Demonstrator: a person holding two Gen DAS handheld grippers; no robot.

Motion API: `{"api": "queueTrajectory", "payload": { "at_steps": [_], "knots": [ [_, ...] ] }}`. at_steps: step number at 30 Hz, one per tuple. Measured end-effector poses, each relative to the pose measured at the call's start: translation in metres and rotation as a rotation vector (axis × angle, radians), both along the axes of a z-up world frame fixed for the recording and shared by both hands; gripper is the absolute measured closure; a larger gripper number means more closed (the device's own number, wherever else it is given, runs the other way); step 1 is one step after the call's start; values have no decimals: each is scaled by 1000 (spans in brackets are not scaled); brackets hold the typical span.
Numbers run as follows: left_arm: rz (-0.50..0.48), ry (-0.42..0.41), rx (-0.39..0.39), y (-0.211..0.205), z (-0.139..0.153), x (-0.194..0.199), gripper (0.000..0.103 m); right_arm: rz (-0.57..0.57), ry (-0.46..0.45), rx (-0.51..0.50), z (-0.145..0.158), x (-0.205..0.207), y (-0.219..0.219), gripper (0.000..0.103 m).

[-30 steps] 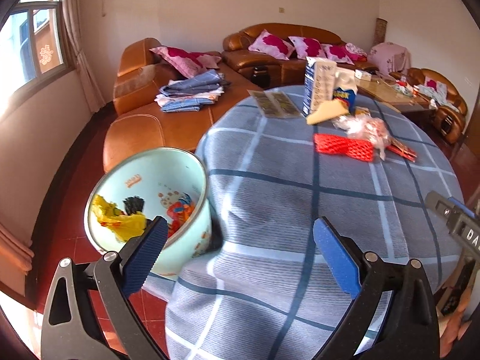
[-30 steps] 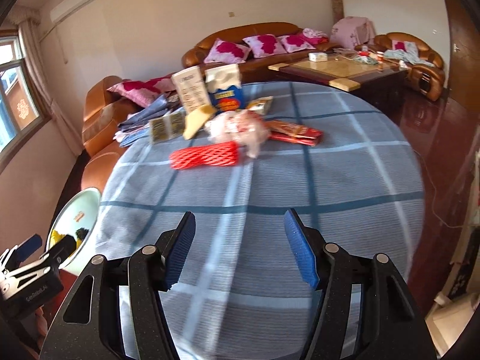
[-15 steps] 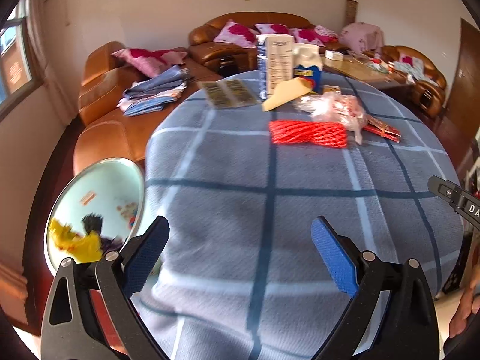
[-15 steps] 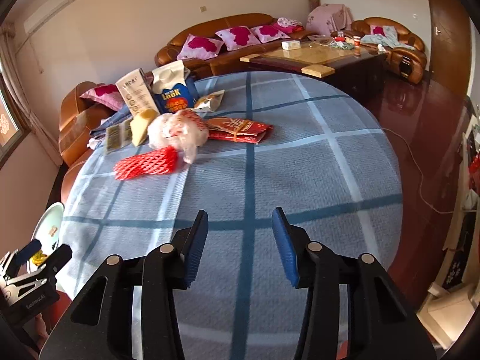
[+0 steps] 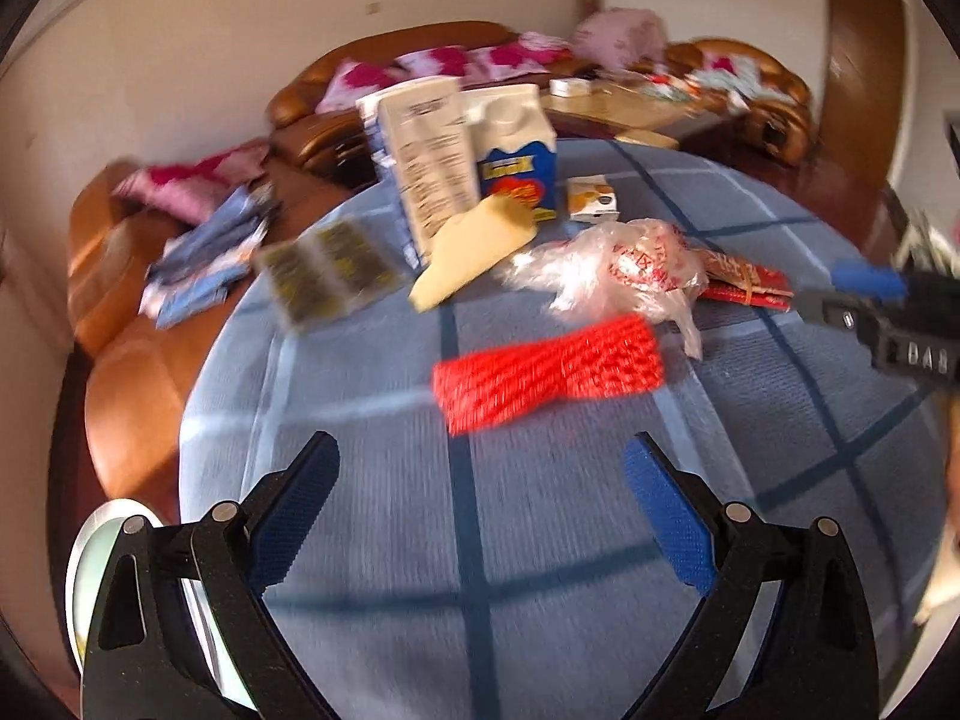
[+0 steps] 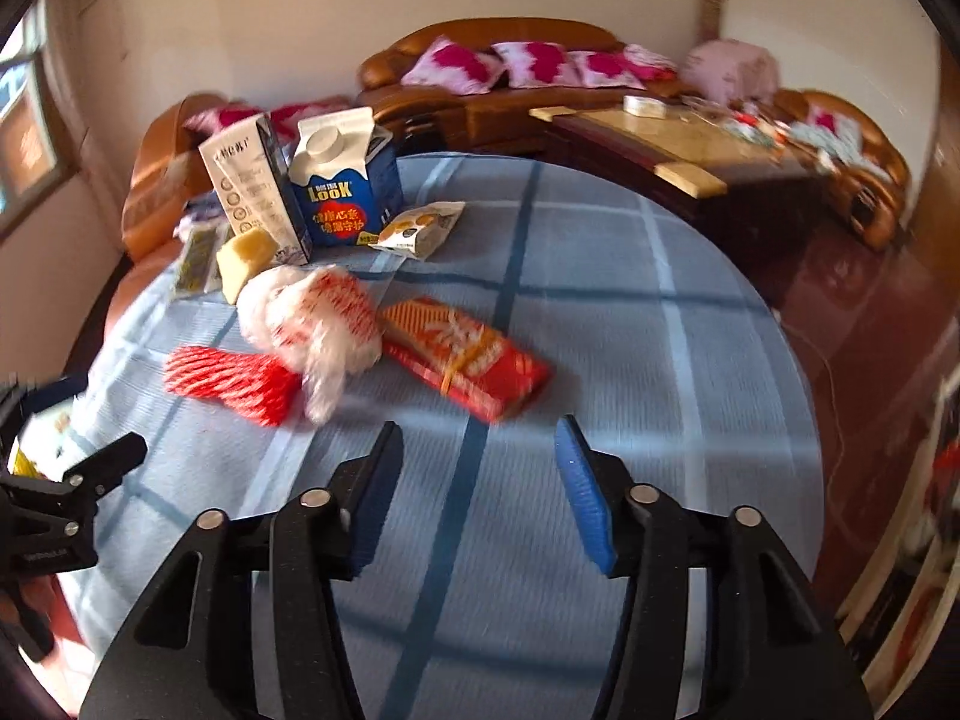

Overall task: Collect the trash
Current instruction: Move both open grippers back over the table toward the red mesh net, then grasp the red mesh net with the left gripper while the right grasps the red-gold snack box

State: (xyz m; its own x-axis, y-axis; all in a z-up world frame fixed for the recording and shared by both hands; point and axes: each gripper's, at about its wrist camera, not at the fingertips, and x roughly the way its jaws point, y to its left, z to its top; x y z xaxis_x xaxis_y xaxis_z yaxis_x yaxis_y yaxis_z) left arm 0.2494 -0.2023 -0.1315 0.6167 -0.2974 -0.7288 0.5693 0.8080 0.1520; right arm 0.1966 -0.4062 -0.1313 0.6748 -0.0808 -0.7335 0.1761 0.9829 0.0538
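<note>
Both grippers have swept across the tabletop [image 6: 690,360] toward the litter, and the pale bin [image 5: 90,546] has slid from plain sight to a sliver at the near left edge of the left wrist view. Left gripper [image 5: 480,480] hangs with jaws spread wide and empty, the red foam net [image 5: 549,372] just beyond them. Right gripper [image 6: 474,462] has its jaws opening with nothing between them, near the red snack wrapper [image 6: 468,360]. Farther off lie a crumpled plastic bag [image 6: 312,318], a yellow wedge [image 6: 243,261], two cartons [image 6: 345,180] and a small packet [image 6: 420,228].
</note>
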Motion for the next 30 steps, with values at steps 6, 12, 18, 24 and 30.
{"api": "queueTrajectory", "payload": {
  "at_steps": [6,12,18,24,30],
  "knots": [
    [-212,31,39,-22,-8,25,9,156,74,-41,-12,46,-9,41],
    [-371,41,115,-45,-31,35,13,271,155,-1,-32,75,-17,43],
    [-384,80,65,-42,-30,31,65,234,132,16,-32,63,-18,57],
    [-303,109,11,-33,-24,10,82,135,131,62,-31,33,-17,57],
    [-225,147,-76,-11,-13,-25,83,-4,103,57,-23,-9,-3,57]
  ]
}}
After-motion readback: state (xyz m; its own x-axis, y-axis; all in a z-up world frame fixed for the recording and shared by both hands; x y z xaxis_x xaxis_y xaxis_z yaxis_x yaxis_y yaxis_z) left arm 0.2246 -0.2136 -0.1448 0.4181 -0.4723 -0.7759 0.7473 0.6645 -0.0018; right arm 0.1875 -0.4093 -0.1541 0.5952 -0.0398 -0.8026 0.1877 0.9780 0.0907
